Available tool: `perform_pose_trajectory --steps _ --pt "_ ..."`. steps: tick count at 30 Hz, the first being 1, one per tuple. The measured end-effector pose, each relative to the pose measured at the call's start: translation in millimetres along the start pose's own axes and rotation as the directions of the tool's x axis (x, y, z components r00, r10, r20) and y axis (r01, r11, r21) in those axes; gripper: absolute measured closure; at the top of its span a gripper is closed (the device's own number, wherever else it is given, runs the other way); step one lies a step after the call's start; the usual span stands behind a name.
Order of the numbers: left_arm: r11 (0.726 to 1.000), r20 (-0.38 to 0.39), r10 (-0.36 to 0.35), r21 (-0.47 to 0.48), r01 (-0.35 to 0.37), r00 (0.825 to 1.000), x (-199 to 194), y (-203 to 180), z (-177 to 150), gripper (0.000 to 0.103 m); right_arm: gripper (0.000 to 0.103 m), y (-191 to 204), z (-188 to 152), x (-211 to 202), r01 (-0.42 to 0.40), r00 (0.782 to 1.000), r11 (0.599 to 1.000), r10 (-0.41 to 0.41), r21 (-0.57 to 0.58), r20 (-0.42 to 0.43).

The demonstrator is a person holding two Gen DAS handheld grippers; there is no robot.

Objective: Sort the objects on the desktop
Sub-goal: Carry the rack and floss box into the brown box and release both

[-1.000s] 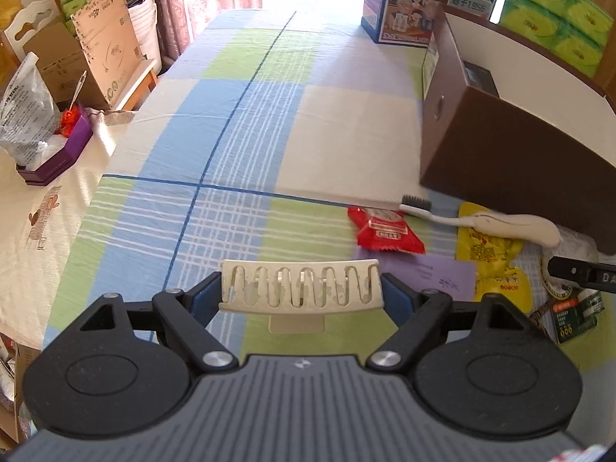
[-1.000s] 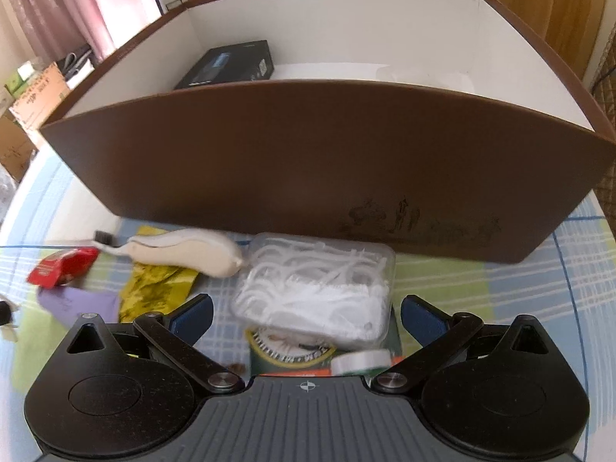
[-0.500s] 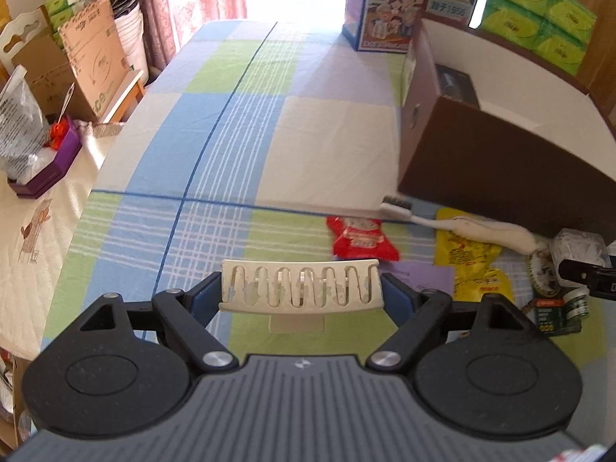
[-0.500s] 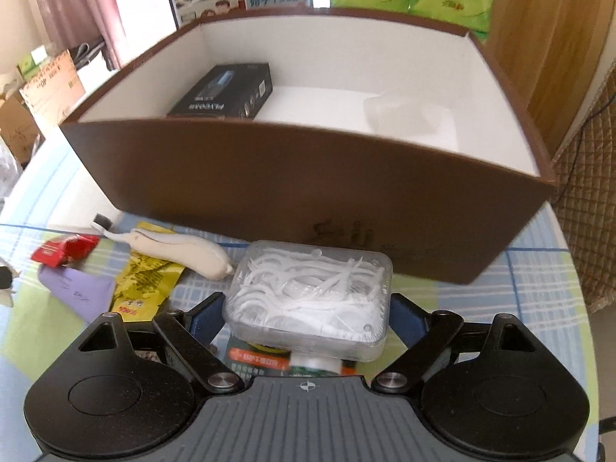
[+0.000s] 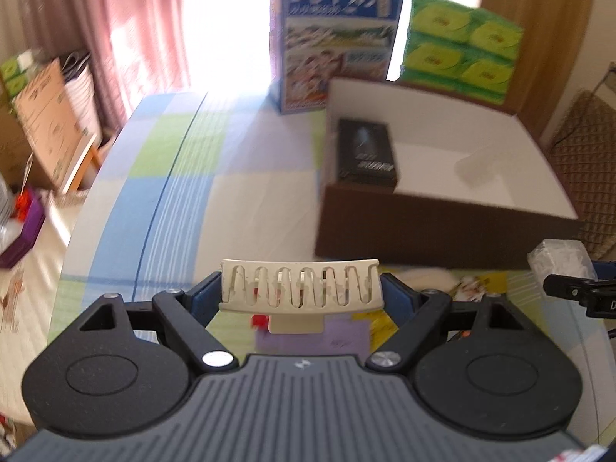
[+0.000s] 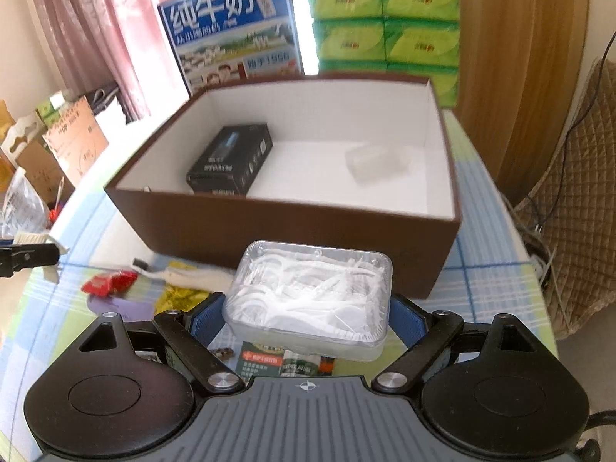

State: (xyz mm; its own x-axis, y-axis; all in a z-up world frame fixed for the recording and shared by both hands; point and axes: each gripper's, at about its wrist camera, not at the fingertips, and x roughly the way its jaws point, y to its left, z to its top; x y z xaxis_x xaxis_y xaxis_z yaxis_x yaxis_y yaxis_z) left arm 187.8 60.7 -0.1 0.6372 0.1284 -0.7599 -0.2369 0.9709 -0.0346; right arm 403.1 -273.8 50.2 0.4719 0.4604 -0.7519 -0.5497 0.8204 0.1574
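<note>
My left gripper [image 5: 301,296] is shut on a cream hair claw clip [image 5: 301,285], held in the air above the checked tablecloth, short of the brown box [image 5: 442,238]. My right gripper [image 6: 307,317] is shut on a clear plastic box of white floss picks [image 6: 310,298], lifted in front of the brown box's [image 6: 292,227] near wall. Inside that white-lined box lie a black carton [image 6: 230,163] and a clear plastic cup [image 6: 375,161]. On the cloth below sit a red sachet [image 6: 109,282], a white toothbrush [image 6: 188,275], a yellow packet [image 6: 181,296] and a purple card [image 5: 312,337].
A blue milk carton [image 6: 235,34] and stacked green tissue packs [image 6: 385,27] stand behind the box. Cardboard boxes [image 5: 50,131] and pink curtains are at the left. A quilted chair [image 6: 577,200] stands to the right of the table edge. A green-labelled item [image 6: 287,362] lies under the right gripper.
Both grippers have risen and moved toward the brown box, each still holding its object; the floss box was clasped and lifted off the table. The box's inside now shows from above.
</note>
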Motion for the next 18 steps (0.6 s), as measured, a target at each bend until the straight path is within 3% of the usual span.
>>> perform_pose_trajectory --steps 10,18 --pt "0.992 0.088 -0.089 0.094 0.081 0.992 -0.7 -41.8 52.8 0.020 0.017 -10.1 35.2 -21.8 -0.022 0.995 1.000 0.022 -0.004 0.095" --pt "0.983 0.093 -0.116 0.155 0.101 0.989 23.0 -68.8 80.2 0.020 0.017 -26.9 64.0 -10.6 0.002 0.993 1.000 -0.001 -0.005 0.116"
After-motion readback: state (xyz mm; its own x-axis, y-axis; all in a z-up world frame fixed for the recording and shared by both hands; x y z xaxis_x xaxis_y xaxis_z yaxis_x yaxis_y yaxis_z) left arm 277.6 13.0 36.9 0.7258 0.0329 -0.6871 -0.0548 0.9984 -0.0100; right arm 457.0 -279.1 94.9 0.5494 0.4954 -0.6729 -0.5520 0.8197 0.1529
